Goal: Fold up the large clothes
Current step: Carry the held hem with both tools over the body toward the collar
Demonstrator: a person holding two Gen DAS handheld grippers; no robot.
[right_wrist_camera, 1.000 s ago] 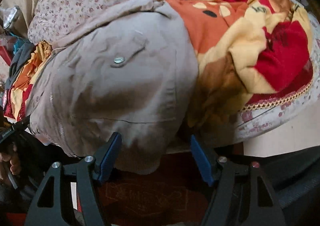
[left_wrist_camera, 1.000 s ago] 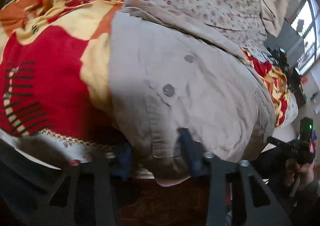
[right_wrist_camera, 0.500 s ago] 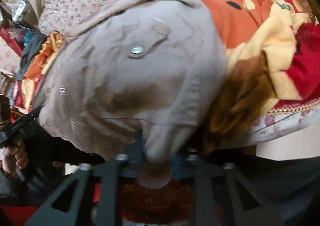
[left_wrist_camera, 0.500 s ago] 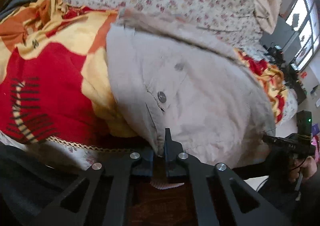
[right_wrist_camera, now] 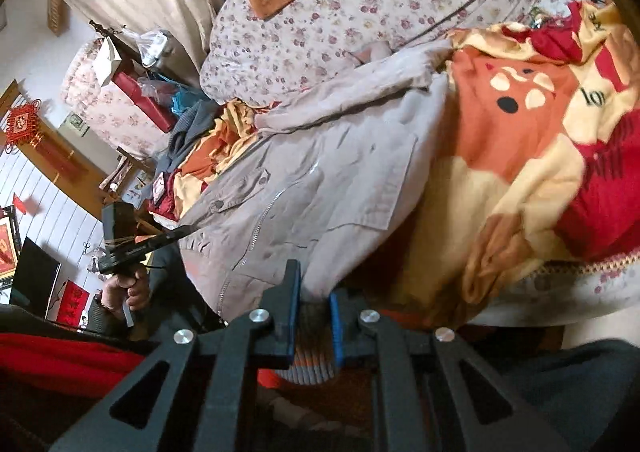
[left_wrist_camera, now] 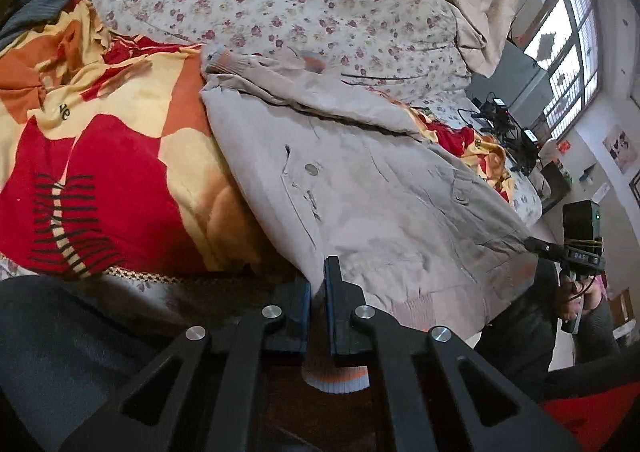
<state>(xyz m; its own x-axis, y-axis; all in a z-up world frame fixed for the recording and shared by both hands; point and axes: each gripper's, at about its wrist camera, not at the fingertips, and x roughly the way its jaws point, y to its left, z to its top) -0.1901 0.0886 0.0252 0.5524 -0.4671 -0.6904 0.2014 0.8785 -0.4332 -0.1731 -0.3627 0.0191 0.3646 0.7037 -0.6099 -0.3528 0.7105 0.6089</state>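
Both claws, left [left_wrist_camera: 317,292] and right [right_wrist_camera: 314,304], have just clenched the jacket [left_wrist_camera: 360,187] hem and lifted it off the bed [left_wrist_camera: 320,3]. Raise both corners evenly, keeping the hem taut.

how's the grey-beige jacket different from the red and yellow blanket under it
The jacket is plain grey-beige with snap buttons and a zip; the blanket is a bold red, yellow and orange print. The jacket lies on top, its ribbed hem pinched by the left gripper and right gripper; the blanket lies beneath it, in neither gripper. The jacket lies fairly smooth; the blanket is rumpled at its far edges. Both lie on the floral bedspread.
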